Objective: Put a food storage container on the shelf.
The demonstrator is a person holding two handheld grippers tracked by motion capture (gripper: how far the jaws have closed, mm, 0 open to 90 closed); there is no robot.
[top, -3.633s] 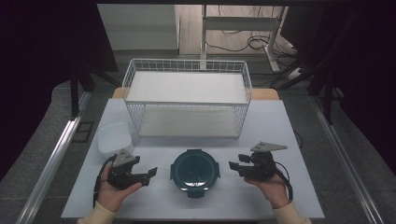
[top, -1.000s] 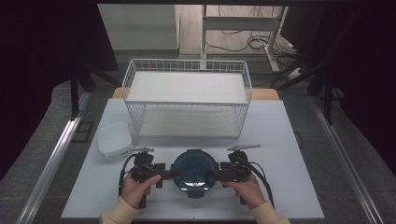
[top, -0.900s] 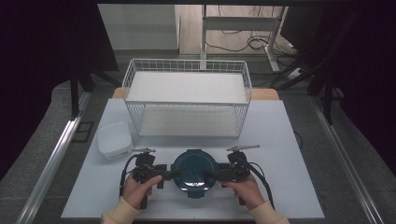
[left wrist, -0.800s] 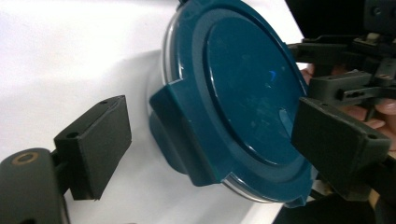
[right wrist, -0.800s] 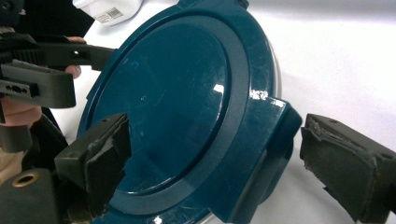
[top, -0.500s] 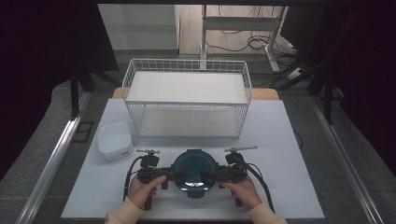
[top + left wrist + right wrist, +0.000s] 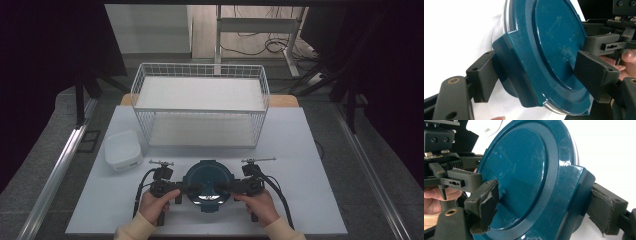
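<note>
A round container with a teal lid (image 7: 207, 181) stands at the front middle of the white table. My left gripper (image 7: 183, 189) reaches it from the left, and my right gripper (image 7: 232, 188) from the right. In the left gripper view one pad lies against the outside of the lid's latch tab (image 7: 511, 75) and the other on the lid top, so the left gripper (image 7: 539, 72) is shut on the tab. The right gripper (image 7: 545, 207) clamps the opposite latch tab (image 7: 571, 195) the same way. Both pairs of jaws have just been closing with the tabs between them.
A white wire basket (image 7: 200, 107) with a white floor stands behind the container. A small white tub (image 7: 122, 150) sits to the left of it. The table (image 7: 305, 150) has bare room at the right and front corners.
The grippers came in from either side of the container to its latch tabs. Over the last second the hands have shifted slightly toward the table's front edge.
</note>
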